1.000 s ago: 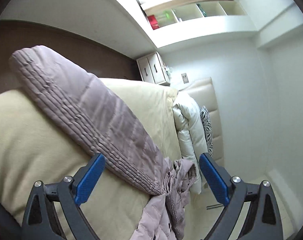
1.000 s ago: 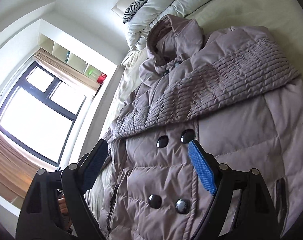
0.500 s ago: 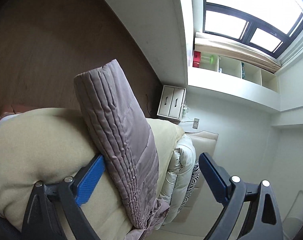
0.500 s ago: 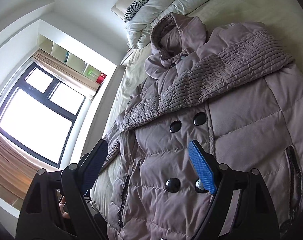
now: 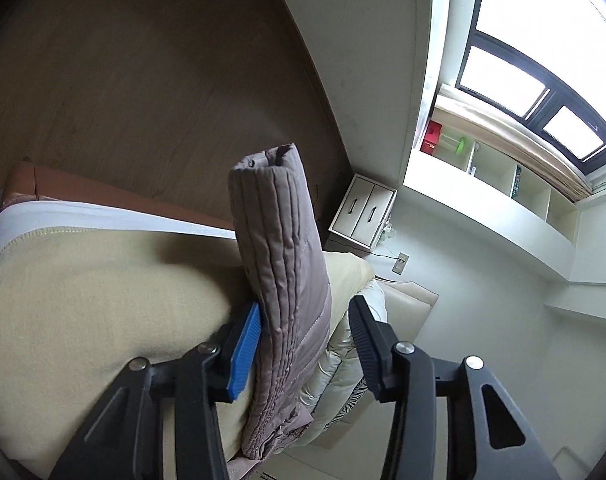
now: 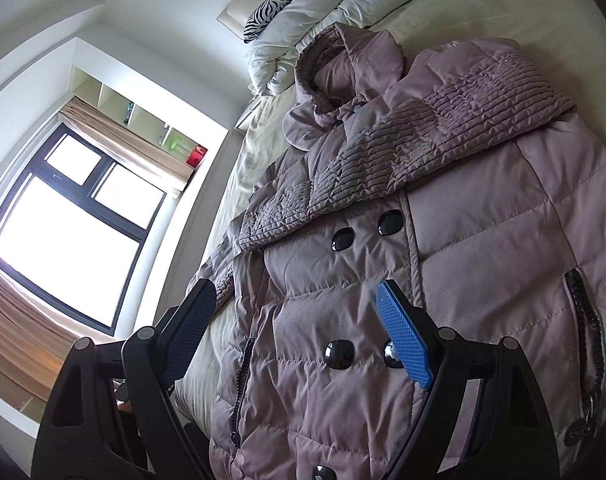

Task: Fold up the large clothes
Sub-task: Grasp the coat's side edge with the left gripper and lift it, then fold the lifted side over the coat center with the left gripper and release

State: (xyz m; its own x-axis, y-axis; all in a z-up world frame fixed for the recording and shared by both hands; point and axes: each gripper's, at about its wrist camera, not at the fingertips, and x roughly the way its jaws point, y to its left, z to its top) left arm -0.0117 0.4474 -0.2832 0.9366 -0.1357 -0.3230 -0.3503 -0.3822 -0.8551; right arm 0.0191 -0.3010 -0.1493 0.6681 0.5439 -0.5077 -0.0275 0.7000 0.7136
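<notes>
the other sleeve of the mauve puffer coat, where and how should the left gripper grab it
Grip the ribbed quilted sleeve low, just behind its cuff end, across its flattened width, coming from the bed's window-side edge. It lies flat on the beige bedspread. The left gripper already straddles it, jaws closing: one pad touches, the other stands off.

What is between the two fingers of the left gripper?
In the left wrist view, the coat's quilted sleeve lies between the closing left gripper fingers; one pad touches it.

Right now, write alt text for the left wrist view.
The left gripper is closing around a mauve quilted coat sleeve, blue pad against one side, the other finger apart. Behind lie a beige-covered bed, a bedside cabinet and a window.
</notes>
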